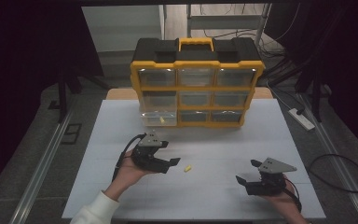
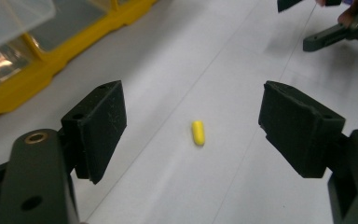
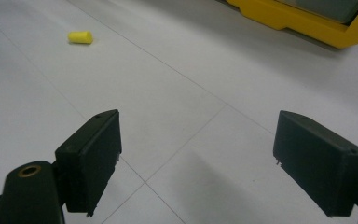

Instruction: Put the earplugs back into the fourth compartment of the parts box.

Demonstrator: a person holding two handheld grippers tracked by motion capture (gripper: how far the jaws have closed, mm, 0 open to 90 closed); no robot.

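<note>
Yellow plug (image 2: 198, 133): a small yellow piece lying flat on the white table (image 1: 121, 196), out in the open, in front of the organizer and apart from it.
Long way: in the left gripper view it runs almost straight away from the camera, tipped a tiny bit to one side; the near end looks wider and the far end rounder.
Left gripper (image 1: 168, 156): its jaws are wide apart with nothing in them; the plug lies on the table just ahead of its tips, between the two pads as its camera sees them.
Right gripper (image 1: 245, 171): jaws spread wide too, holding nothing; it sits well apart from the plug, near the table's front right.
Organizer (image 1: 196, 84): a yellow and black drawer box; its bottom left drawer (image 1: 158, 118) is pulled out.
Hard to see: a tiny yellow bit in that drawer is too small to tell; the plug's end is blurry.
</note>
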